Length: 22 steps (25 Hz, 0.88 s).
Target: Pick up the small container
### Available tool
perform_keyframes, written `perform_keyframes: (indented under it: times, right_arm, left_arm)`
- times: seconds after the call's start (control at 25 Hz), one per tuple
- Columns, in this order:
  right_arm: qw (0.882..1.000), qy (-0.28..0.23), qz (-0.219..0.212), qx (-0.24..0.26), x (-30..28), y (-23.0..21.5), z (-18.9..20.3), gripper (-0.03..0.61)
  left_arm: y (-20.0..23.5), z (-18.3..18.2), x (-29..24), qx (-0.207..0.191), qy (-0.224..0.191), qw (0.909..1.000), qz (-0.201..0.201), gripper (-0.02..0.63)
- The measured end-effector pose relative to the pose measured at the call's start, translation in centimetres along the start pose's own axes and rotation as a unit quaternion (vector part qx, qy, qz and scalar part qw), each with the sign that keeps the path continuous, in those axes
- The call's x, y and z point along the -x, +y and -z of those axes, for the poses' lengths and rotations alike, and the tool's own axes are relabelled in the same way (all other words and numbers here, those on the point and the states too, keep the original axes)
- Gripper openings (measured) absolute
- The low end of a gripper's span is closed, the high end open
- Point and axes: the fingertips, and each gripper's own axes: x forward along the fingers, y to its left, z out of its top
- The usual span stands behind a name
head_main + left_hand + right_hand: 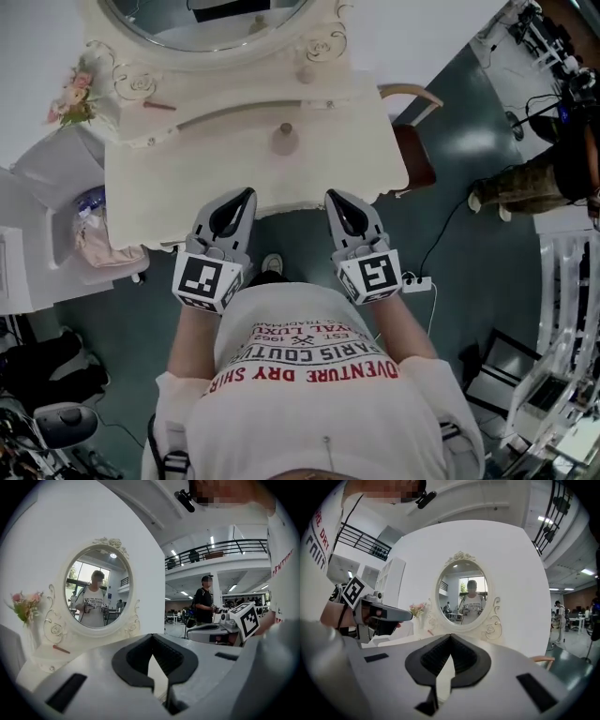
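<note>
The small container, a round beige jar with a knob lid, stands in the middle of the cream dressing table. Both grippers hover side by side over the table's front edge, short of the jar. My left gripper sits to the jar's near left and my right gripper to its near right. In the left gripper view the left gripper is shut with nothing held. The right gripper is likewise shut and empty in its own view. The jaws hide the jar in both gripper views.
An oval mirror rises at the table's back, with a flower bunch at the left, a reddish stick and a second small jar. A chair stands on the right, a white cabinet on the left.
</note>
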Motion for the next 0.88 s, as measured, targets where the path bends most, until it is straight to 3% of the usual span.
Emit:
perform_keyframes:
  times: [0.2,0.48,0.88]
  right_arm:
    - [1.000,0.014,0.015,-0.009,-4.3,-2.2,0.0,-0.002]
    - [1.000,0.019,-0.008,-0.022,-9.1,-5.3,1.0,-0.002]
    - [0.995,0.027,-0.090,-0.020,-14.5,-10.7,3.6,-0.002]
  left_arm:
    - [3.4,-0.2,-3.9,0.013,0.011,0.9997,0.017,0.005]
    - [4.8,1.1,-8.7,0.038,0.010,0.9987,0.032,0.006]
    - [6.5,4.9,-15.7,0.025,0.022,0.9990,-0.029,0.006]
